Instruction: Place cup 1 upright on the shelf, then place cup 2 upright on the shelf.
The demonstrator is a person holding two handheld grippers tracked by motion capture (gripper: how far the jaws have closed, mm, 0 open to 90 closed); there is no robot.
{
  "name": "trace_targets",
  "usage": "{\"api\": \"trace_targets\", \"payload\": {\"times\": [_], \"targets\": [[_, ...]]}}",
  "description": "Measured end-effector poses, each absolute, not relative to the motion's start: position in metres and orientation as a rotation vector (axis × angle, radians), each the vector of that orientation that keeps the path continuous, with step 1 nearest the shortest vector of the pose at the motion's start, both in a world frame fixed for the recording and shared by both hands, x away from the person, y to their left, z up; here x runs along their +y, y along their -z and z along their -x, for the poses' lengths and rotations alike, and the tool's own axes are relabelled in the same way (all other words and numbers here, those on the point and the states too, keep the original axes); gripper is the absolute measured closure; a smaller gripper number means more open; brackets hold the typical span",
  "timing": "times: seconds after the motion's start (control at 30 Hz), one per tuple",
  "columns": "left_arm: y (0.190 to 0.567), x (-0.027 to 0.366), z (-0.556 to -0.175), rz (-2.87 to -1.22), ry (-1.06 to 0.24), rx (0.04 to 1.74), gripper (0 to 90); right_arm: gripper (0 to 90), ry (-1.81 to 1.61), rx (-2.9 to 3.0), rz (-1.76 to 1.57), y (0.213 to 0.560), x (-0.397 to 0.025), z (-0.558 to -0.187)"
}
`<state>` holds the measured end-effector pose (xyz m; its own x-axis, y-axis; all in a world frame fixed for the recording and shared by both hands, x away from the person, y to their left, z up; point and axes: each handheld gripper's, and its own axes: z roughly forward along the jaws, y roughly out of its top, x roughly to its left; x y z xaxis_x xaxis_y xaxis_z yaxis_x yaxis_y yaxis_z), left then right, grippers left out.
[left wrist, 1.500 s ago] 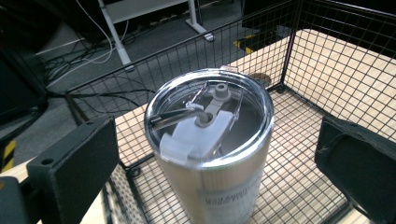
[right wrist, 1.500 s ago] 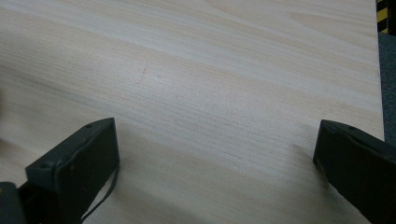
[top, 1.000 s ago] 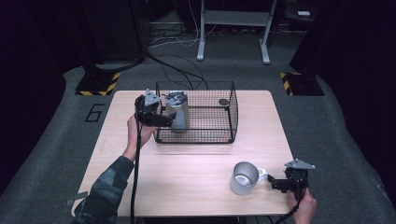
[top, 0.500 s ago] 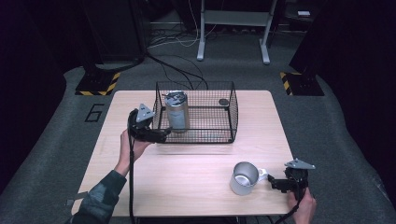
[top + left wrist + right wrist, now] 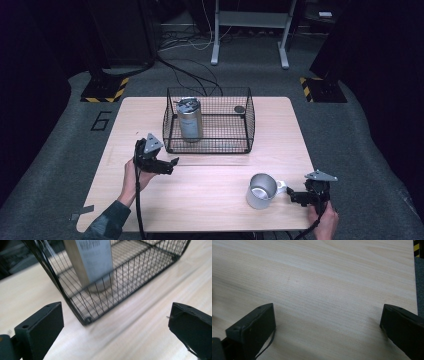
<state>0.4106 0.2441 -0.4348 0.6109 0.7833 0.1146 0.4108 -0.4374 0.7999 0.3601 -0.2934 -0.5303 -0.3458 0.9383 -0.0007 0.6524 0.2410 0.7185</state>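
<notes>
The left gripper (image 5: 169, 165) is over the table (image 5: 210, 200), in front of the near left corner of the basket (image 5: 210, 145) and apart from it. Its jaws are spread wide and they hold nothing. In the left gripper view the basket (image 5: 85, 315) corner is just ahead, between the 2 jaws, and behind the wire stands the can (image 5: 95, 262). The picture is a little blurred there.

The can (image 5: 190, 119) stands upright in the left part of the basket, ahead of the left gripper and a little to its right. A small dark round thing (image 5: 239, 109) lies in the far right part of the basket; I cannot tell what it is.

The right gripper (image 5: 296, 196) is near the front right edge of the table. Its jaws are also wide apart and empty, and the right gripper view has bare wood (image 5: 324, 285) between them. The mug (image 5: 261, 190) stands just beside its tips, with the handle turned to the gripper. From the high view I cannot tell if they touch.
</notes>
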Motion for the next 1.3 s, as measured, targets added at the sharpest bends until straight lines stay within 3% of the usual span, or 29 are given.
{"api": "trace_targets", "payload": {"times": [0.6, 1.3], "targets": [[0.529, 0.268, -0.391, -2.157, -0.493, 1.085, 0.0, 0.0, -0.895, 2.098, -1.434, 0.530, -0.294, -0.359], [0.530, 0.266, -0.391, -2.130, -0.497, 1.130, 0.0, 0.0, -0.882, 2.126, -1.411, 0.529, -0.297, -0.358]]}}
